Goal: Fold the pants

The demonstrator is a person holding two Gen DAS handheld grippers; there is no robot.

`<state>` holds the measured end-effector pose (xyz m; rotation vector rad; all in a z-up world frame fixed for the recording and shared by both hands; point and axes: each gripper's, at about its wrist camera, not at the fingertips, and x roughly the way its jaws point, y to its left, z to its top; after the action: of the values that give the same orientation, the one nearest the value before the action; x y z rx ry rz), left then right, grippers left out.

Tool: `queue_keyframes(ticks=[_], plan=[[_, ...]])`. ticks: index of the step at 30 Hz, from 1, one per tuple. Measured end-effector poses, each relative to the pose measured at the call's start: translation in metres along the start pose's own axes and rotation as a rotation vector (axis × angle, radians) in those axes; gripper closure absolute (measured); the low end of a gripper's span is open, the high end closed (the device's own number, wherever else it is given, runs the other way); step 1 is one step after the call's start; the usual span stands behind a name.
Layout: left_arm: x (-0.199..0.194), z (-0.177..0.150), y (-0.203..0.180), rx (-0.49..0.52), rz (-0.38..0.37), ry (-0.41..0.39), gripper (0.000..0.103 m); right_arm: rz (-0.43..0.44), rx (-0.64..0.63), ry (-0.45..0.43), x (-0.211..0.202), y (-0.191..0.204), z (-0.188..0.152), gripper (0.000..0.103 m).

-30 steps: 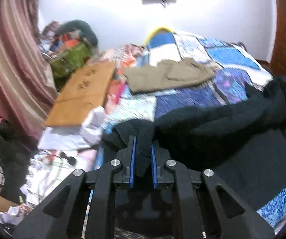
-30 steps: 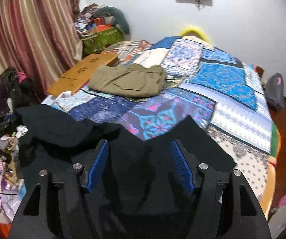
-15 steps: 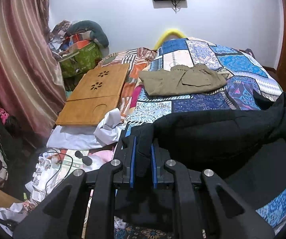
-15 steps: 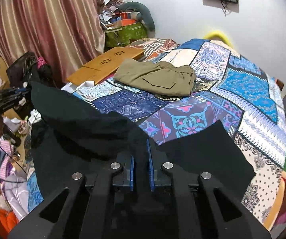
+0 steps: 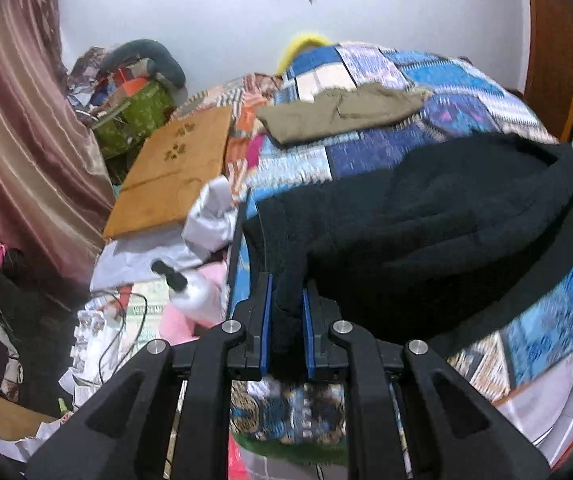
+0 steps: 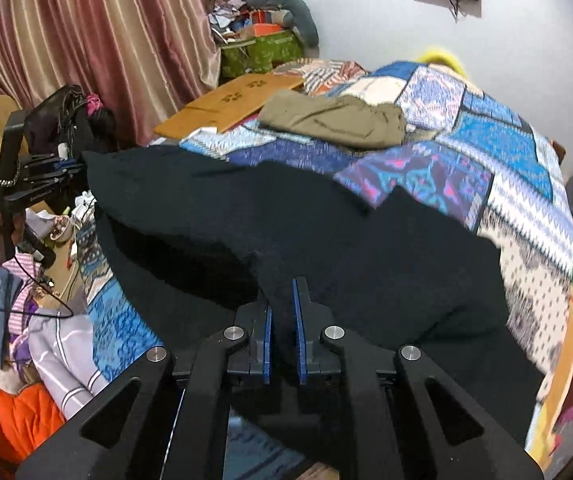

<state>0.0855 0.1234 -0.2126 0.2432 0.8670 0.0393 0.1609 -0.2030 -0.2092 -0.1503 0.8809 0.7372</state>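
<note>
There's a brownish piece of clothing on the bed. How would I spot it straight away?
Start at the patchwork bedspread. Toward its far side, near the wooden board, lie the folded olive-khaki pants. They are flat, plain and untouched, unlike the black pants nearer the cameras.

Quilted bed (image 6: pixel 526 216) under black pants (image 6: pixel 326 232), khaki trousers (image 6: pixel 334 120)

My right tongs (image 6: pixel 282 320) now clamped on the black pants (image 6: pixel 326 240), previously spread wide, both tongs pulled back toward the bed's (image 6: pixel 526 208) near edge
</note>
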Motion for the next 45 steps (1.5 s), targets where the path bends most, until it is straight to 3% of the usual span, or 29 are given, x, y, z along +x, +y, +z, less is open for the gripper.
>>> queue_keyframes(ticks=[3,10,15,17,22,26,35,42,45], plan=[[0.010,-0.019,-0.008,0.021,-0.002,0.033,0.090,-0.008,0.025,0.020,0.004,0.003,-0.011,0.095],[0.021,-0.049,-0.013,-0.033,-0.028,0.092,0.087,-0.018,0.075,0.045,0.006,0.002,-0.026,0.093],[0.014,-0.052,-0.010,-0.041,-0.012,0.102,0.080,-0.014,0.105,0.052,-0.005,-0.002,-0.030,0.083],[0.012,-0.052,-0.008,-0.039,-0.003,0.112,0.077,-0.064,0.106,0.055,-0.011,-0.006,-0.034,0.064],[0.003,-0.053,0.001,-0.039,0.003,0.124,0.072,-0.130,0.158,0.049,-0.033,-0.030,-0.044,0.063],[-0.008,-0.050,0.011,-0.051,0.052,0.107,0.072,-0.160,0.209,0.009,-0.047,-0.046,-0.038,0.063],[-0.011,0.011,0.028,-0.186,0.011,0.032,0.067,-0.170,0.208,-0.078,-0.043,-0.060,0.011,0.057],[0.009,0.077,-0.003,-0.160,-0.043,-0.019,0.051,-0.173,0.182,-0.048,-0.006,-0.073,0.051,0.054],[0.022,0.101,-0.019,-0.141,-0.084,-0.031,0.050,-0.161,0.178,-0.012,0.018,-0.080,0.068,0.054]])
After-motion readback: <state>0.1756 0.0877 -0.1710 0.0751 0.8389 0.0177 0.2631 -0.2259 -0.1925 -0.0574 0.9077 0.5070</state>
